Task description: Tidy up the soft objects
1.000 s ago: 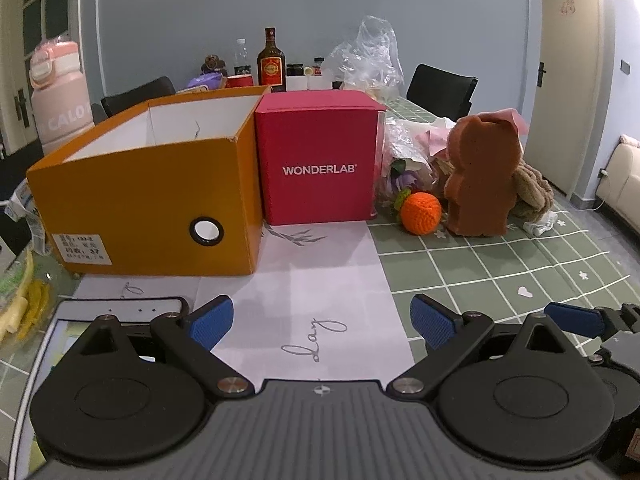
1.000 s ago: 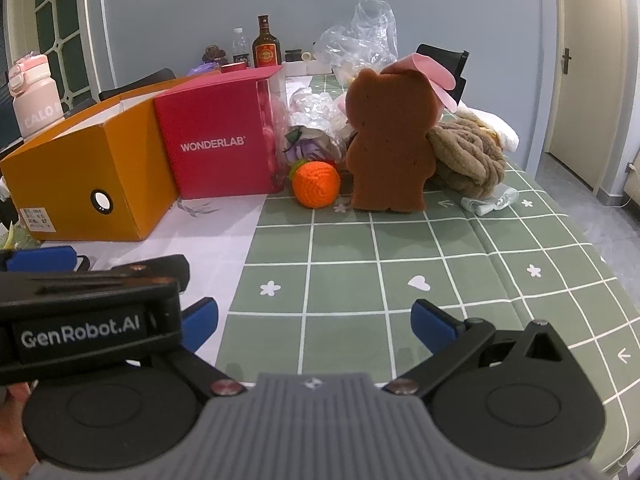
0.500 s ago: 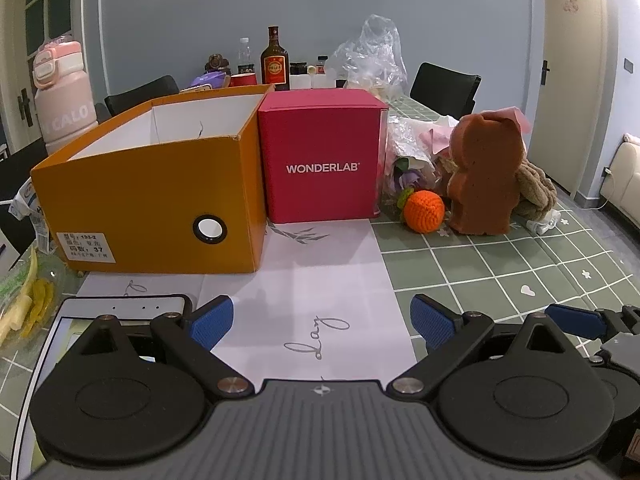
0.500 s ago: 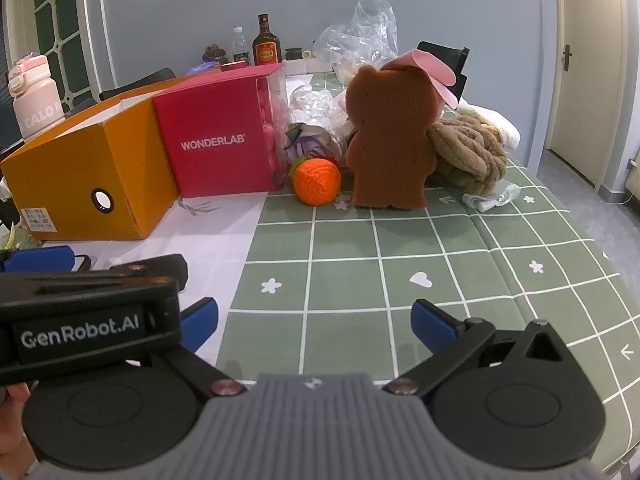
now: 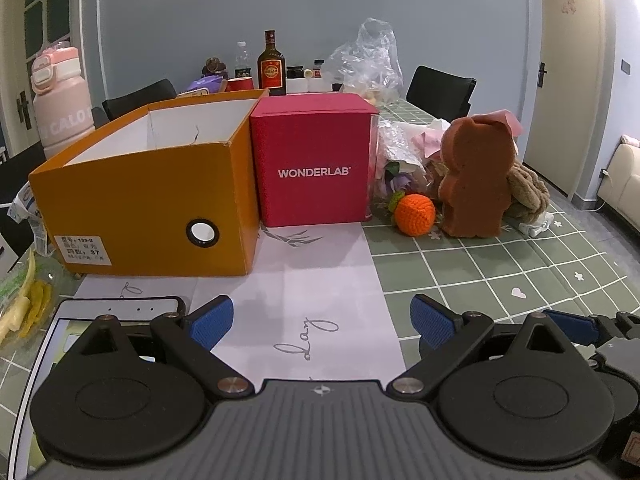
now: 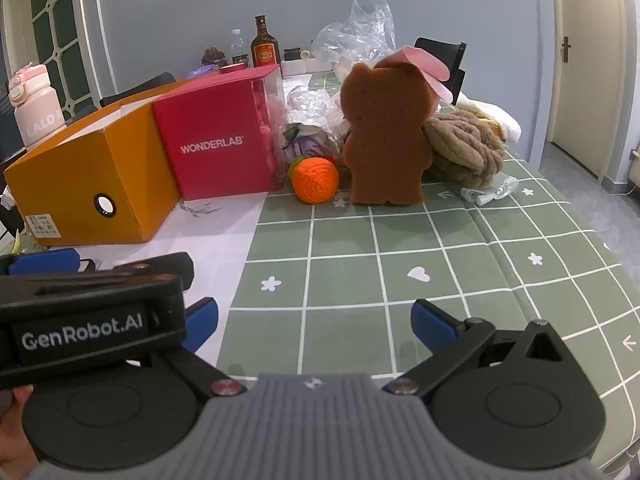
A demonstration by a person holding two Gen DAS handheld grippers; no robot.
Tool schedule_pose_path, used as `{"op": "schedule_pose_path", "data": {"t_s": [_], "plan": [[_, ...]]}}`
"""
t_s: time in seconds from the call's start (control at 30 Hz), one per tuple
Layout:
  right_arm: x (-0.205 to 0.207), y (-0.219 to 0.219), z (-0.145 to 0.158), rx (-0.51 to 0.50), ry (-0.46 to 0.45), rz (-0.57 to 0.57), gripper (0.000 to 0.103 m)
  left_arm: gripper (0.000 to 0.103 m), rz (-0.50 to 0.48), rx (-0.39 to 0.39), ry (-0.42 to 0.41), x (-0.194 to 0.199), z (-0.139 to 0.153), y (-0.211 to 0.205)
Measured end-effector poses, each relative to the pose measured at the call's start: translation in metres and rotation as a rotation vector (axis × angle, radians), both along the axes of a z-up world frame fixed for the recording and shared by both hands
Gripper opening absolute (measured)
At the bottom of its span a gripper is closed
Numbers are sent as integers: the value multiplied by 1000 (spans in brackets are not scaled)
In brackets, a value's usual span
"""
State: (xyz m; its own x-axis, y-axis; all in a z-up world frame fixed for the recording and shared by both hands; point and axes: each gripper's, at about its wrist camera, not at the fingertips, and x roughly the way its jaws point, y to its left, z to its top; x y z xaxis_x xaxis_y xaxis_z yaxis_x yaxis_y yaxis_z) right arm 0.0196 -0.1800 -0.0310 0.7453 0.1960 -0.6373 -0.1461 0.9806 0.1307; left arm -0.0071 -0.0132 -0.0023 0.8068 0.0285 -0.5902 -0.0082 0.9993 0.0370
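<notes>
Left gripper (image 5: 322, 322) and right gripper (image 6: 314, 322) both spread empty; fuzzy orange crocheted ball (image 6: 315, 179) touches flat brown bear-shaped sponge (image 6: 386, 136) mid-frame.

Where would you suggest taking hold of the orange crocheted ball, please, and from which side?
Probably from above, across the orange crocheted ball at its widest part: it is round, and the brown bear sponge and red box crowd its sides.

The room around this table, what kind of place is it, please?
Most likely a dining room in a home. A long table with a green checked tablecloth has black chairs around it, bottles and a pink water jug stand on it, and a sofa edge shows near the door.
</notes>
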Motion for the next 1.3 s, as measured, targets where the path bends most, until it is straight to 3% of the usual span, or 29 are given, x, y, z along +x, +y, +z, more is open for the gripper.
{"op": "schedule_pose_path", "data": {"t_s": [0.1, 0.23, 0.5, 0.67, 0.8, 0.93, 1.0, 1.2, 1.3], "plan": [[1, -9, 1, 42, 2, -13, 100, 103, -28, 25, 8, 6, 5, -10], [3, -24, 8, 75, -20, -43, 100, 103, -60, 54, -53, 11, 18, -29], [6, -72, 13, 59, -63, -140, 100, 103, -145, 17, -132, 36, 44, -49], [18, -118, 15, 152, -84, -260, 100, 103, -203, 8, -128, 62, 42, -50], [27, -139, 28, 218, -156, -307, 100, 103, -259, 55, -147, 75, 27, -59], [40, -135, 43, 283, -188, -209, 89, 103, -233, 119, -126, 90, 1, -69], [49, -125, 46, 290, -192, -168, 86, 96, -243, 136, -106, 96, -11, -73], [76, -83, 43, 225, -145, -101, 86, 93, -240, 119, -37, 114, -30, -76], [89, -70, 38, 173, -129, -108, 92, 86, -219, 107, -31, 119, -33, -74]]}}
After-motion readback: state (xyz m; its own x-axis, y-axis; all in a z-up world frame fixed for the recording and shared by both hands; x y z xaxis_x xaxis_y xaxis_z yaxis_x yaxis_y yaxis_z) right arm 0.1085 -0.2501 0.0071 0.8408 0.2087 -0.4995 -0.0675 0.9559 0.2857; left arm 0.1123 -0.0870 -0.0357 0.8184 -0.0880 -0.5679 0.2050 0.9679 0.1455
